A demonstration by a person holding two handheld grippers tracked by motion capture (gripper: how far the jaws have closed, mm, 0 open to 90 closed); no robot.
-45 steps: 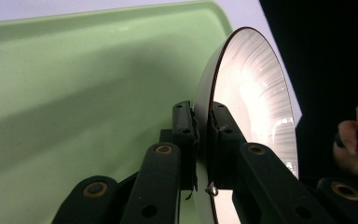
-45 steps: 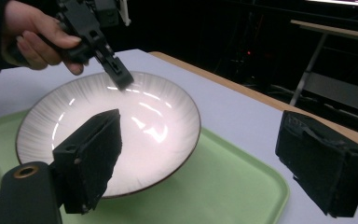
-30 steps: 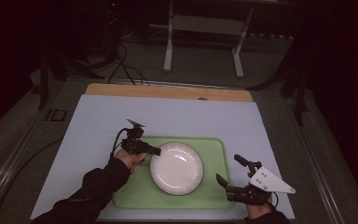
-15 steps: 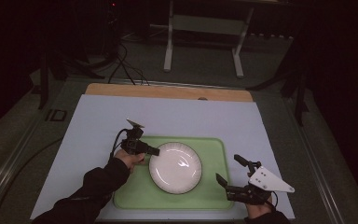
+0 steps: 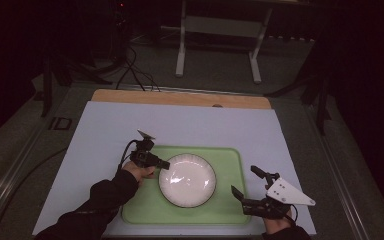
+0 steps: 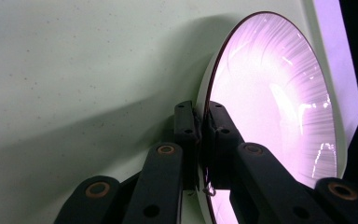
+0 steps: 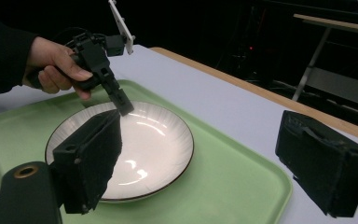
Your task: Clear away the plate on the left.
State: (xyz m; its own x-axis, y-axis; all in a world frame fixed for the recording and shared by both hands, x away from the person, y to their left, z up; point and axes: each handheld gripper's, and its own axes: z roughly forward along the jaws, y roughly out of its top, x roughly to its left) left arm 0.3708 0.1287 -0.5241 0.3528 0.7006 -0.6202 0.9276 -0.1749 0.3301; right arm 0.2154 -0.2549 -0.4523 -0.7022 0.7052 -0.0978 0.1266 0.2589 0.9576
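Observation:
A white ribbed plate (image 5: 187, 180) with a dark rim lies on a green tray (image 5: 145, 212). My left gripper (image 5: 165, 164) is at the plate's left edge, shut on the rim. In the left gripper view the two jaws pinch the plate (image 6: 270, 93) edge at the gripper (image 6: 200, 126), one above and one below it, over the tray (image 6: 74, 70). My right gripper (image 5: 244, 180) stands open beside the tray's right front corner and holds nothing. In the right gripper view its jaws (image 7: 209, 158) frame the plate (image 7: 144, 140), with the left gripper (image 7: 125, 108) on the far rim.
The tray (image 7: 228, 186) sits at the near middle of a pale mat (image 5: 190, 127) on the table, which has a wooden strip (image 5: 180, 97) along its far edge. A metal stand (image 5: 217, 40) is on the floor beyond.

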